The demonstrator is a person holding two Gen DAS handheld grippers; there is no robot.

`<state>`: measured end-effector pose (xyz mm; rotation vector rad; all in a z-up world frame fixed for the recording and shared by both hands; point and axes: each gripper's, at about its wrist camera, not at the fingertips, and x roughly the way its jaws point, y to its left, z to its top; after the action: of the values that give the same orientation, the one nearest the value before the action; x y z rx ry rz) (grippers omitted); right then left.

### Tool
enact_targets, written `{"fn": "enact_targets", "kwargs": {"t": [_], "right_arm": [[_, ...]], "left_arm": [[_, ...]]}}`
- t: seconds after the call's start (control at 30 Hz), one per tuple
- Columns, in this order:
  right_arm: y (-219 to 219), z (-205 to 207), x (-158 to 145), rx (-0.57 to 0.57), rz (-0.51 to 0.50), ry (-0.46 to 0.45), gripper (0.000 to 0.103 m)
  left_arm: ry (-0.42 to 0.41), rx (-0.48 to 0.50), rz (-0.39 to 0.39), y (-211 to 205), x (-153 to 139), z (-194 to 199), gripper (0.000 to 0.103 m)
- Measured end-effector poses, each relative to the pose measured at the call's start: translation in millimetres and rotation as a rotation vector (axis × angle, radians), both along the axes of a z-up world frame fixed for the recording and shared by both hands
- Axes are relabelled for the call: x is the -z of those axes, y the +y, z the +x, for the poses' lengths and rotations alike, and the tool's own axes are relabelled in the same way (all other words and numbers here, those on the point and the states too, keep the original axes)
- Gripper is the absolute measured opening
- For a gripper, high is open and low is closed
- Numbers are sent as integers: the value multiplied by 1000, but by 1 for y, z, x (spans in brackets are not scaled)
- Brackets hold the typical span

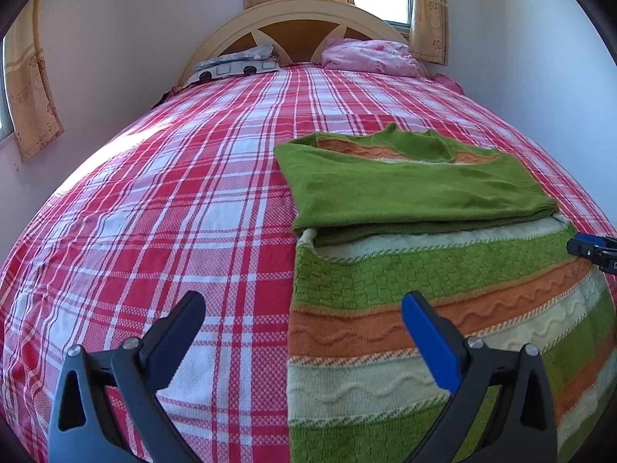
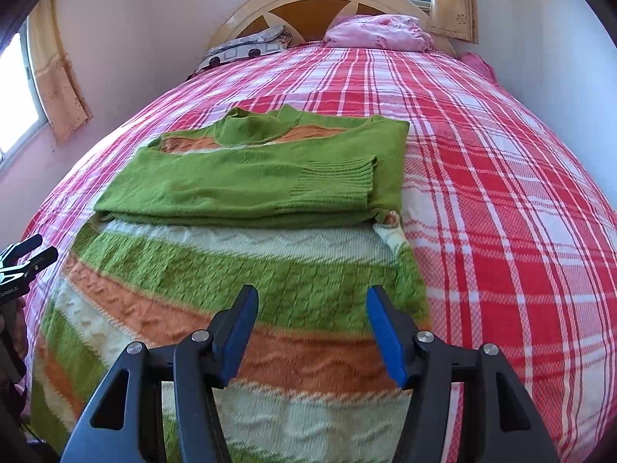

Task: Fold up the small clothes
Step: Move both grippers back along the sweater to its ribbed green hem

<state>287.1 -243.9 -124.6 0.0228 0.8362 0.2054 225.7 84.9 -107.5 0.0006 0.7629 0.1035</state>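
**Two open grippers poised over the near end of a half-folded sweater**

From the left wrist camera, we see our left gripper with its jaws spread wide and nothing between them. It points forward and downward at the bed, which is covered in a red and white plaid sheet. The sweater, striped green, orange and cream, lies ahead and to the right of this gripper; only the right finger sits over its left edge. Both sleeves are already folded across the chest, forming a green band crosswise. The sweater's long axis runs away from us, collar toward the headboard, hem nearest us. The tip of the right gripper shows at the far right edge.

From the right wrist camera, we see our right gripper with its jaws moderately apart and empty, angled down over the sweater body. The sweater's right edge runs just right of this gripper. The left gripper shows at the far left edge.

We judge the hem, below both grippers, is the next grab, one hand per corner.
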Motion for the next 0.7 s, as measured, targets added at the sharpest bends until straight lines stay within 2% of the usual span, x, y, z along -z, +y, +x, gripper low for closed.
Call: {"fn": "enact_targets", "kwargs": {"t": [0.27, 0.5, 0.7], "right_arm": [[8, -35, -1, -36, -6, 3, 60], [6, -61, 0, -23, 3, 10, 60], [7, -85, 3, -24, 7, 20, 60]], "left_arm": [[12, 39, 1, -6, 3, -31, 103], [34, 56, 8, -9, 8, -53, 103], [54, 72, -23, -8, 10, -73, 103]]}}
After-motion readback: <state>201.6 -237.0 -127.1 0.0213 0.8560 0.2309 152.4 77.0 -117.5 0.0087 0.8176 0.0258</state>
